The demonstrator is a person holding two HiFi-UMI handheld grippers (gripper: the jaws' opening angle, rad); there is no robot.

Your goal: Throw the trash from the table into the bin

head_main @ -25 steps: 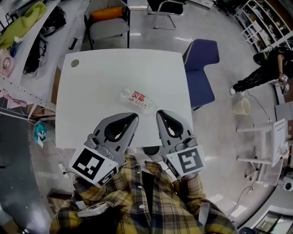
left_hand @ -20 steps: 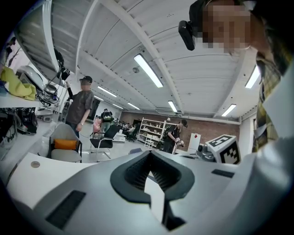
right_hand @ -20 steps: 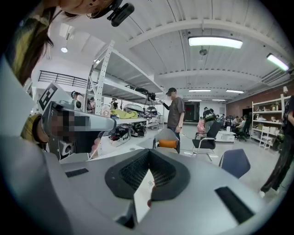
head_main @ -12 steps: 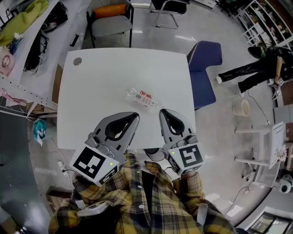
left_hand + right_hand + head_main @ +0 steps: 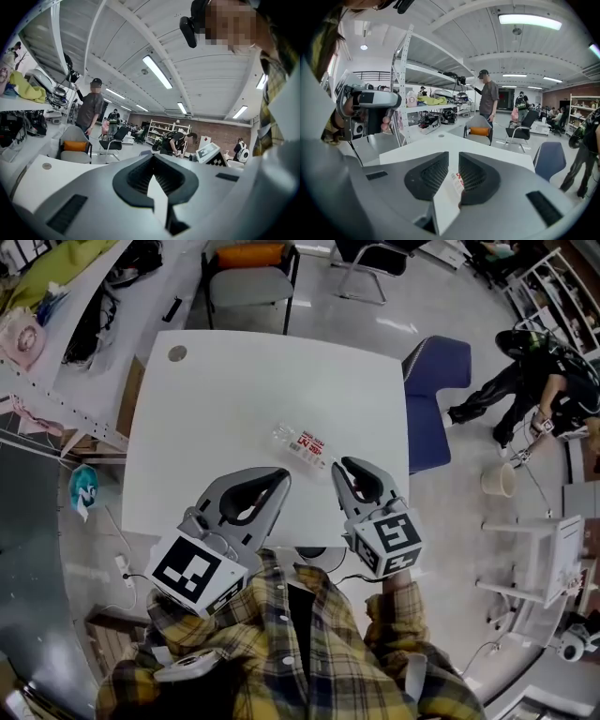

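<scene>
Bottle (image 5: pixel 302 443) lies just ahead of the right gripper (image 5: pixel 339 465), whose empty jaws have just been opening a crack; left gripper (image 5: pixel 281 476) is closed, empty.

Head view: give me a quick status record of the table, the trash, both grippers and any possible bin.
table: white table, one trash item on it
trash: crushed clear bottle with a red label, lying on its side towards the near right
right gripper: just behind the bottle, jaws a narrow gap apart, just been opening, nothing between them
left gripper: over the near edge, jaws together, empty
possible bin: pale round container on the floor, right of the blue chair
progress: bottle not yet picked up
</scene>
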